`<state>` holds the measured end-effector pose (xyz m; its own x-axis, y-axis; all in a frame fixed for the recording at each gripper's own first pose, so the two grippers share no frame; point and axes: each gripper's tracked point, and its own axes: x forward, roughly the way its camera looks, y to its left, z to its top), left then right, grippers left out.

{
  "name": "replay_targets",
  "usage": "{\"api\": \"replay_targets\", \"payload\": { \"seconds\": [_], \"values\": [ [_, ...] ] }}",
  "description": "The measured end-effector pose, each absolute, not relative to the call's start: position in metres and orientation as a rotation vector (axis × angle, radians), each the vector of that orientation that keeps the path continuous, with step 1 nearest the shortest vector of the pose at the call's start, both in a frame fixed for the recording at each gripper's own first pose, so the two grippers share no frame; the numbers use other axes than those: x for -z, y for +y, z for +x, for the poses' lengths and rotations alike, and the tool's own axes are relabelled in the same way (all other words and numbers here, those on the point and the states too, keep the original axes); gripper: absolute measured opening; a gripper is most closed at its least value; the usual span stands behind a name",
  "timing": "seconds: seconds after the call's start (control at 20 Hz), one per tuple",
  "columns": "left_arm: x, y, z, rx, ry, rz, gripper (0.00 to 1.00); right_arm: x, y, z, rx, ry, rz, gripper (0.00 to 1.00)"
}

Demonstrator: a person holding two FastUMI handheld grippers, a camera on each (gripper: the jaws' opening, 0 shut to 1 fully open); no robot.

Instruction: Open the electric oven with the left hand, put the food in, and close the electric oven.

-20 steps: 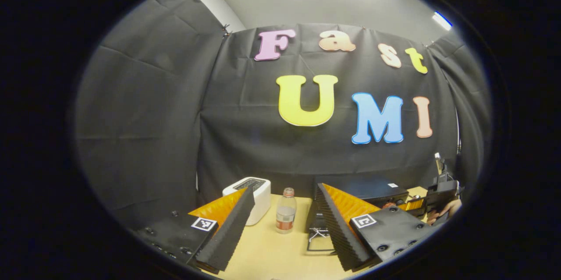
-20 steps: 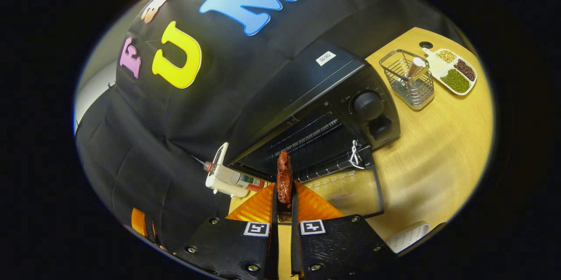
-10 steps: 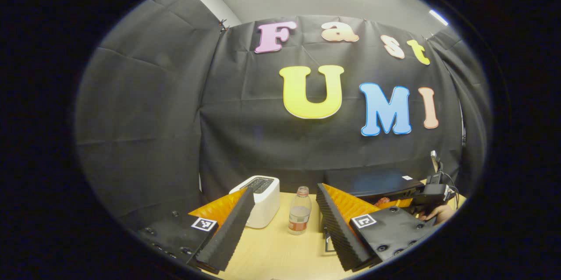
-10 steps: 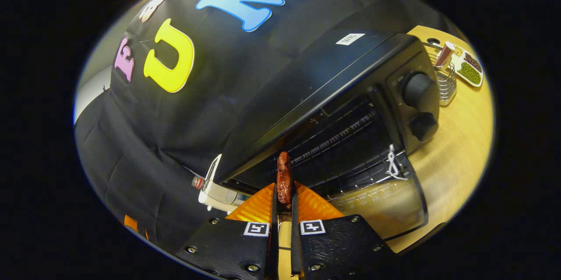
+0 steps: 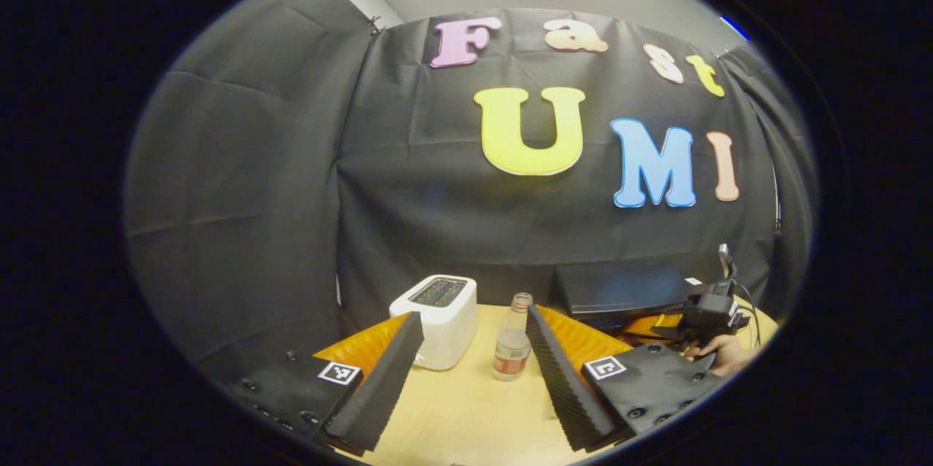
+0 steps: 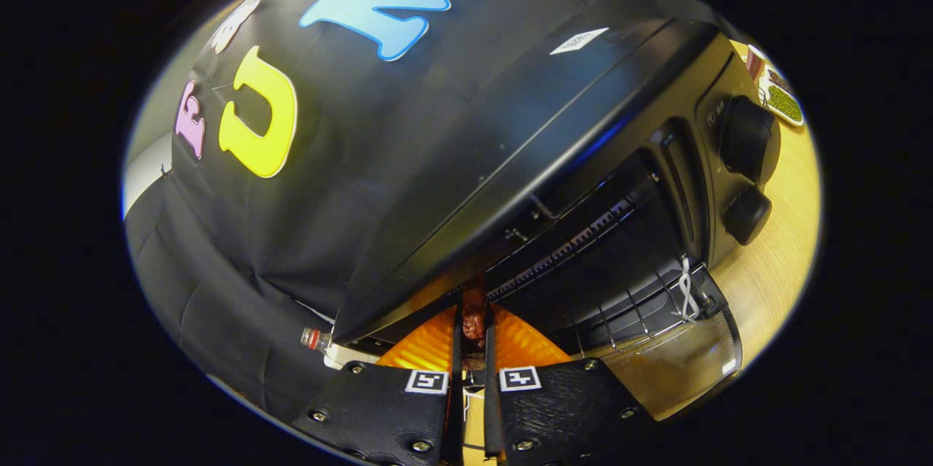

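Observation:
In the right gripper view the black electric oven [image 6: 554, 130] looms close, its glass door [image 6: 670, 360] folded down and its wire rack [image 6: 619, 291] showing inside. My right gripper [image 6: 472, 320] is shut on a reddish-brown piece of food [image 6: 474, 314], whose tip reaches into the oven's mouth. In the left gripper view my left gripper [image 5: 470, 349] is open with nothing between its fingers, held above the wooden table [image 5: 459, 415]. The oven [image 5: 619, 291] sits at the right there, with the right gripper [image 5: 703, 313] and a hand [image 5: 721, 356] at its front.
A white toaster [image 5: 437, 320] and a clear bottle [image 5: 512, 348] stand on the table ahead of my left gripper. Right of the oven lies a divided dish of beans [image 6: 780, 98]. The bottle's red cap [image 6: 312, 339] peeks out left of the oven.
My right gripper has carried the food forward, up to the oven's opening. The left gripper has swung left and tilted down a little; the toaster and bottle have shifted right in its view.

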<state>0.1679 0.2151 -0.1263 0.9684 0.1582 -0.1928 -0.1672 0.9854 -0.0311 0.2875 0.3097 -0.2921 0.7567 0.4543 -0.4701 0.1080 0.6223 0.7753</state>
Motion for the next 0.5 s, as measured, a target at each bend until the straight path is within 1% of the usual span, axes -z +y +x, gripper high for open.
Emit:
{"api": "replay_targets", "payload": {
  "seconds": [0.3, 0.45, 0.5],
  "values": [
    [0.128, 0.211, 0.172, -0.160, 0.202, -0.046, 0.91, 0.299, 0.305, 0.290, -0.219, 0.674, 0.801, 0.11],
    [0.125, 0.207, 0.171, -0.155, 0.196, -0.048, 0.91, 0.305, 0.293, 0.288, -0.184, 0.668, 0.706, 0.17],
    [0.124, 0.207, 0.170, -0.156, 0.194, -0.049, 0.96, 0.307, 0.293, 0.287, -0.180, 0.674, 0.693, 0.24]
  ]
}}
